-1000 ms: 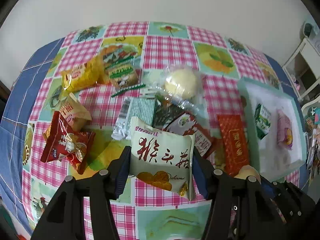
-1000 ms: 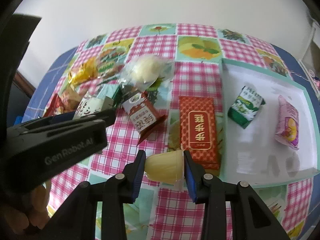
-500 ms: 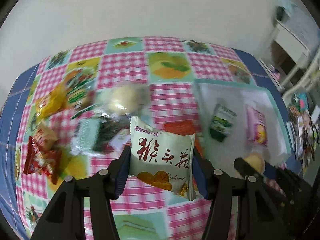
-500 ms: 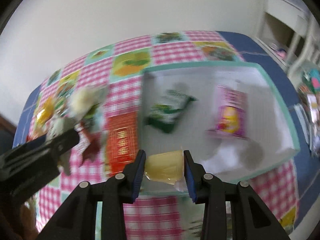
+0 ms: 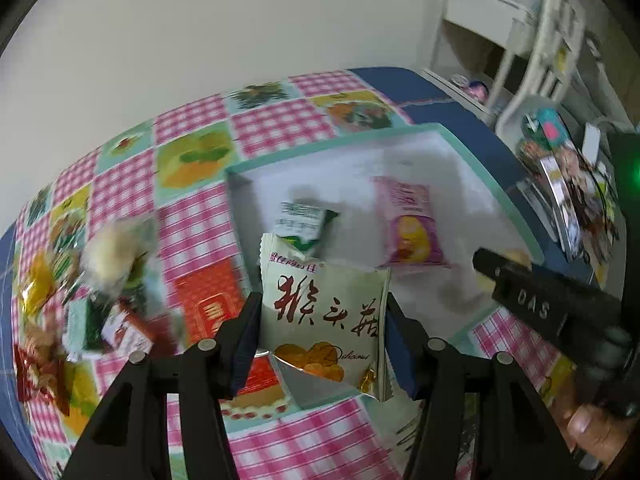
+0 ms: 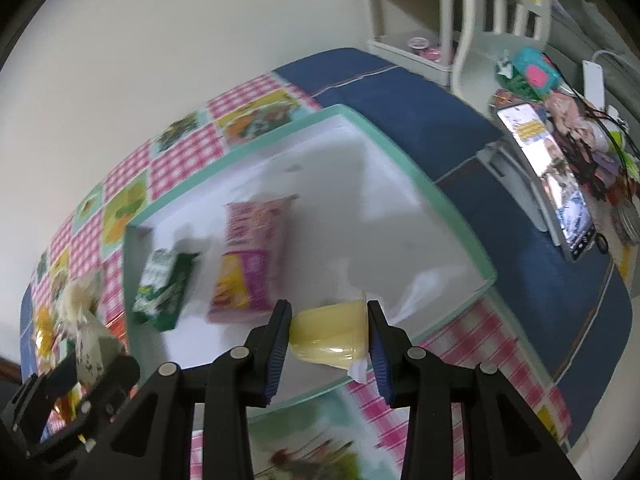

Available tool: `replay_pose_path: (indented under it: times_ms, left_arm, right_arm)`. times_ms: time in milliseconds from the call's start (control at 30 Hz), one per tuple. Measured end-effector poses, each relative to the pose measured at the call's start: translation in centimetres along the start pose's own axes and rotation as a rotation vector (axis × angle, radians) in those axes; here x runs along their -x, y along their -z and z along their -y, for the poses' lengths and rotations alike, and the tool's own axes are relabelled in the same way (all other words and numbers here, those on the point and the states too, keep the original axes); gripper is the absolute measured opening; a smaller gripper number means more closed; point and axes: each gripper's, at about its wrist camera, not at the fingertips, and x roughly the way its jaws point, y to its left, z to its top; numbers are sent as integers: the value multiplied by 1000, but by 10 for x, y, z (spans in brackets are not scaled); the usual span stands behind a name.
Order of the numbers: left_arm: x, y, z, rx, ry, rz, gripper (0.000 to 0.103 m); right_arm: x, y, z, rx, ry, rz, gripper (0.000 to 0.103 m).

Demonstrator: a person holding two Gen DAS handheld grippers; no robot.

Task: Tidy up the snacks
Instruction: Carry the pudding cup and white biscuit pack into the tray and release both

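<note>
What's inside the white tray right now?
The white tray holds a green packet and a pink packet. The right gripper and its yellow jelly cup cover the near edge.

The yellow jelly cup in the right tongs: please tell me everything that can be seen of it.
The yellow jelly cup is a small, pale yellow, glossy plastic cup that lies on its side. Its white sealed lid faces right, with a tab sticking out at the lower right. The right tongs clamp it between their blue pads, one on its base and one on its lid. It hangs above the near rim of the white tray, not touching it, as far as can be seen.
</note>
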Motion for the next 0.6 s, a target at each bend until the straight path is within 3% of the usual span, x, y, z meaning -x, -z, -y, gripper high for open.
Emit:
replay_pose_path:
  times_ms: [267,600]
  left_arm:
    - [-28,0,9,-38,-17,-41,59]
    - [-43,8,6,-28,-32,-89,59]
  right_arm:
    - [-15,-7,12,-6,5,30,40]
    - [-28,-3,3,34,20,4,40]
